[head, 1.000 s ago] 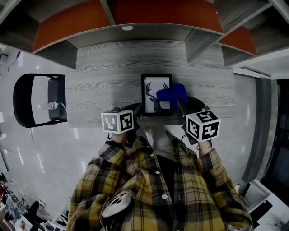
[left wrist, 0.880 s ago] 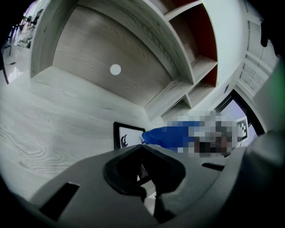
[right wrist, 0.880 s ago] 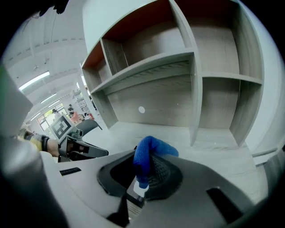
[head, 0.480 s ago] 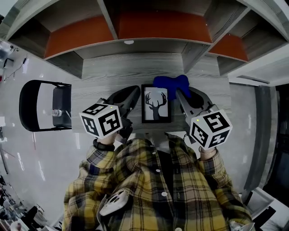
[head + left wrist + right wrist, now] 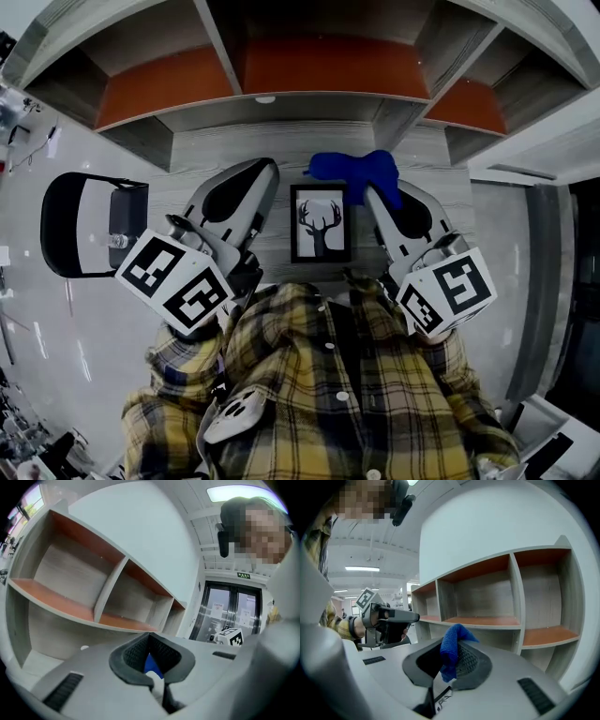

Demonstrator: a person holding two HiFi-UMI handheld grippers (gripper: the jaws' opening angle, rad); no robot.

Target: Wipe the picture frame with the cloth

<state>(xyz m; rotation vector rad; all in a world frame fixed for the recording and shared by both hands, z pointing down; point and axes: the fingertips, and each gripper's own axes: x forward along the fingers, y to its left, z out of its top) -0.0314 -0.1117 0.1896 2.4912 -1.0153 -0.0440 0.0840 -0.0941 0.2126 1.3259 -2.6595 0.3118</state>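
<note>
A black picture frame [image 5: 320, 223] with a deer print lies flat on the grey wood-grain table [image 5: 216, 150], just in front of me. My right gripper [image 5: 373, 191] is shut on a blue cloth [image 5: 352, 168], which bunches beyond the frame's far right corner; in the right gripper view the cloth [image 5: 451, 651] hangs pinched between the jaws of the right gripper [image 5: 452, 654]. My left gripper [image 5: 266, 172] is raised left of the frame. In the left gripper view the left gripper [image 5: 150, 641] has its jaws together, nothing between them, and a sliver of blue shows beyond.
An open shelf unit [image 5: 281, 70] with orange-brown boards rises behind the table. A black chair [image 5: 80, 221] stands at the table's left end. The floor on both sides is pale and glossy. Glass doors [image 5: 232, 613] show in the left gripper view.
Both grippers have lifted and tilted upward, away from the frame. The cloth went from lying on the frame's upper right part to beyond its far edge.
</note>
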